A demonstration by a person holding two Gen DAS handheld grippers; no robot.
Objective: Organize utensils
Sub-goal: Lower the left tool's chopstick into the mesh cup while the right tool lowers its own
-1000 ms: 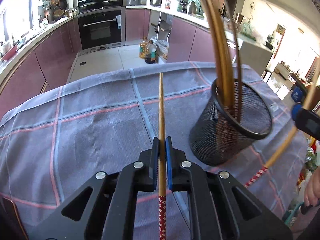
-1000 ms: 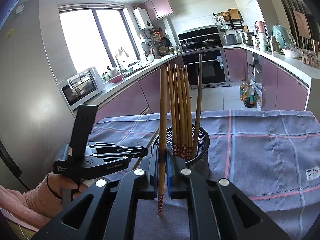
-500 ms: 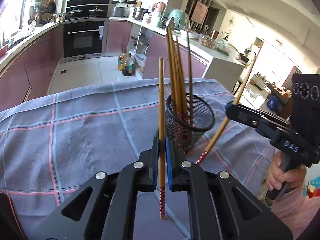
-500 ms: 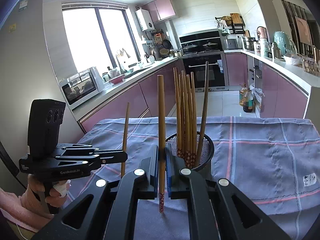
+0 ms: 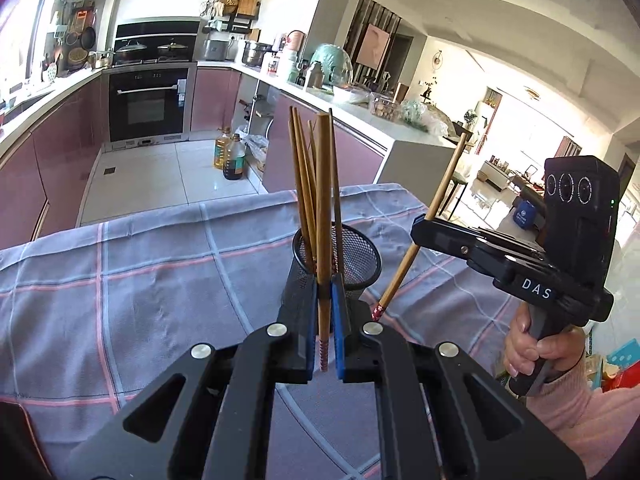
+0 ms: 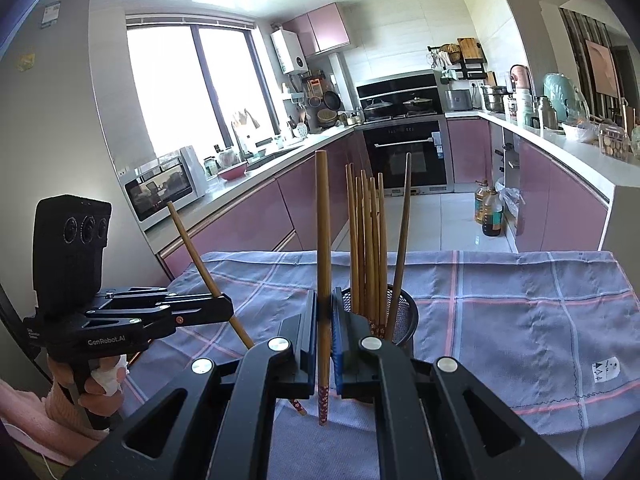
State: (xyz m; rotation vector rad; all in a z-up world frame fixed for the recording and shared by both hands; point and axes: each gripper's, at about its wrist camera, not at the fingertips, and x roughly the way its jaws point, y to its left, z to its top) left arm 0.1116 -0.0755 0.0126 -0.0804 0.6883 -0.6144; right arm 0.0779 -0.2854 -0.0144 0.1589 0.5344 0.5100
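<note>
Each tool is clamped on one chopstick. The left tool (image 5: 324, 316) holds its chopstick (image 5: 323, 208) upright, patterned end down, directly in front of the mesh cup (image 5: 356, 256) that stands on the checked cloth (image 5: 140, 280) near the bench's far edge. The right tool (image 6: 325, 344) grips its own chopstick (image 6: 323, 260) upright as well, just left of the cup (image 6: 404, 320) and its bundle of chopsticks (image 6: 368, 248). Both sticks stand parallel to the bundle; either likely needs lifting above the rim, then lowering in.
</note>
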